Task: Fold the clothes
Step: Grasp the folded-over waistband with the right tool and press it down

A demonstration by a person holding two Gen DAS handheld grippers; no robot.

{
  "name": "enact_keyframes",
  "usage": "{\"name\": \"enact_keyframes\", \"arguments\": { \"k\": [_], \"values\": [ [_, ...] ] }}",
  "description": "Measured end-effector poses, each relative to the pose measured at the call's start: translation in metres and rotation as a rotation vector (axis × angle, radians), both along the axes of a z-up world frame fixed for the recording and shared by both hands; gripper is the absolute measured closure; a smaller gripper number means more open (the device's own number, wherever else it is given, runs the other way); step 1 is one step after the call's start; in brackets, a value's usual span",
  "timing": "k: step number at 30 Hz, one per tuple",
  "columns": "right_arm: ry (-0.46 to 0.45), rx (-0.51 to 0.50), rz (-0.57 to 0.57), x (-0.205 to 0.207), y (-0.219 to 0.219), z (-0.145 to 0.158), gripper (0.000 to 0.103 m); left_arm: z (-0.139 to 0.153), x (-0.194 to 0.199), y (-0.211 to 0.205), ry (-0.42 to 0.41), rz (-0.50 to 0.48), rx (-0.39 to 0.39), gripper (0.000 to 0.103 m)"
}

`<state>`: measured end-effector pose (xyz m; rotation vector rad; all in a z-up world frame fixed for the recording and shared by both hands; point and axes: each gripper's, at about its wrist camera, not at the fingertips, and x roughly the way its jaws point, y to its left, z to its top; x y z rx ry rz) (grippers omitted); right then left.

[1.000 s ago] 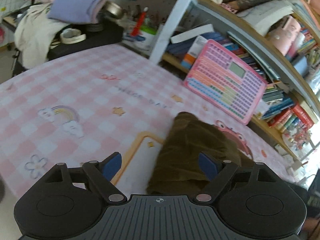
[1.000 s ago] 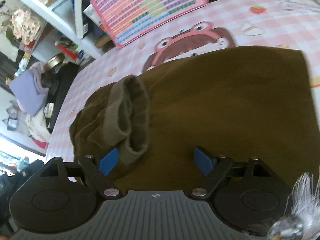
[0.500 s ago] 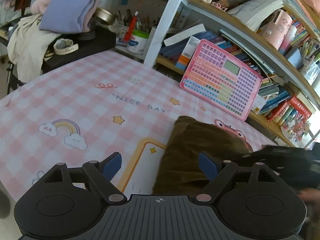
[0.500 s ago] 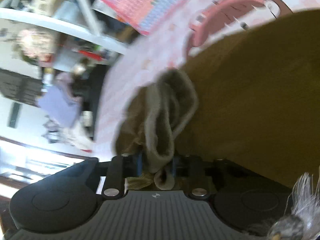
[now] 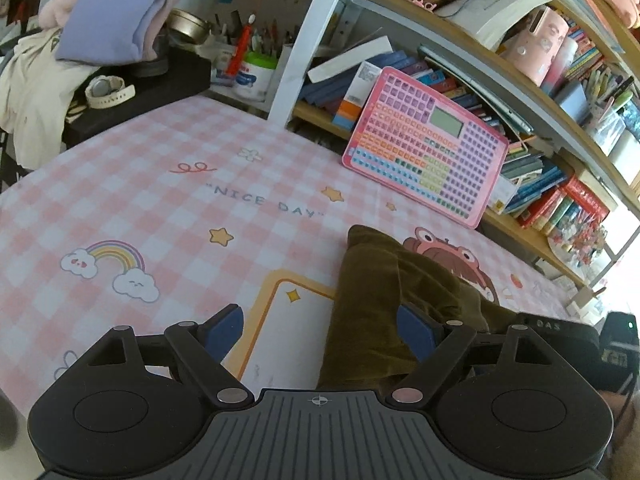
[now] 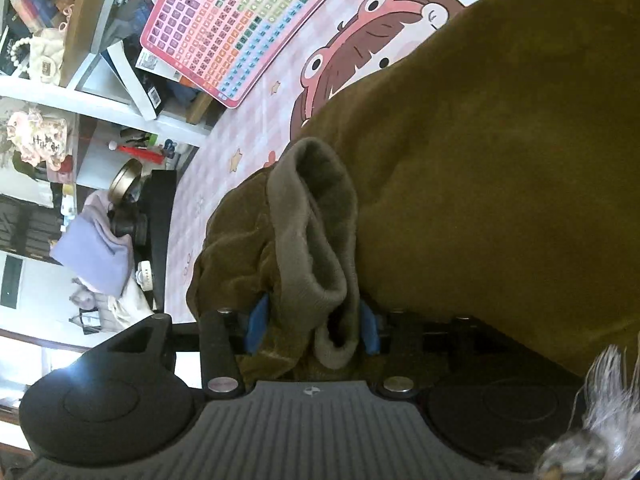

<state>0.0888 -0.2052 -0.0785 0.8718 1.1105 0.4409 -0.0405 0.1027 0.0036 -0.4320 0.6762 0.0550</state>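
Note:
A dark olive-brown garment (image 6: 500, 152) lies bunched on the pink checked tablecloth (image 5: 160, 208). Its ribbed cuff (image 6: 316, 240) stands folded between the blue pads (image 6: 256, 322) of my right gripper (image 6: 312, 326). The jaws are opening, but the cuff still fills the gap and both pads touch it. In the left wrist view the same garment (image 5: 384, 304) sits at the lower right. My left gripper (image 5: 320, 328) hovers open over its near edge, with only tablecloth and the garment's edge below and nothing between its fingers.
A pink toy keyboard tablet (image 5: 428, 152) leans against the crowded bookshelf (image 5: 520, 92) behind the table. A black side stand (image 5: 136, 96) at the far left carries a lavender folded cloth (image 5: 116, 12) and a watch. The right tool's black housing (image 5: 560, 336) shows at the right edge.
My right gripper closed tight on the cuff, then widened a little and rolled, with the cuff still between the pads. The right tool's housing came into the left wrist view.

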Motion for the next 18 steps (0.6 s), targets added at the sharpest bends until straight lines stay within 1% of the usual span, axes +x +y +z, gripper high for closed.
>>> {"name": "enact_keyframes", "arguments": {
  "k": [4,7,9,10,11,12,13,14,16,18],
  "values": [
    [0.004,0.030,-0.006,-0.009,-0.007,0.000,0.061,-0.001,0.001,0.001,0.005,0.003,-0.008,0.017],
    [-0.020,0.095,0.003,-0.011,-0.012,0.004,0.077,-0.001,0.003,-0.003,0.007,-0.013,-0.006,0.017],
    [-0.050,0.130,-0.009,-0.010,-0.014,0.007,0.079,-0.001,0.005,-0.007,0.007,-0.031,0.001,0.017],
    [-0.061,0.114,-0.017,-0.010,-0.015,0.007,0.079,-0.001,0.005,-0.009,0.007,-0.036,0.003,0.017],
    [-0.052,0.065,-0.019,-0.009,-0.014,0.005,0.080,-0.001,0.005,-0.010,0.008,-0.040,0.002,0.017],
    [-0.027,0.013,-0.014,-0.007,-0.012,0.001,0.080,-0.001,0.006,-0.012,0.010,-0.043,0.002,0.017],
    [-0.013,-0.007,-0.012,-0.005,-0.010,-0.004,0.080,-0.001,0.006,-0.013,0.013,-0.044,0.003,0.017],
    [-0.004,-0.013,-0.012,-0.004,-0.010,-0.009,0.080,-0.001,0.006,-0.014,0.014,-0.044,0.004,0.017],
    [0.002,-0.013,-0.010,-0.004,-0.010,-0.010,0.078,-0.001,0.006,-0.017,0.013,-0.044,0.003,0.017],
    [-0.006,-0.028,0.007,-0.004,-0.011,-0.005,0.071,-0.001,0.007,-0.020,0.012,-0.046,0.003,0.017]
  ]
}}
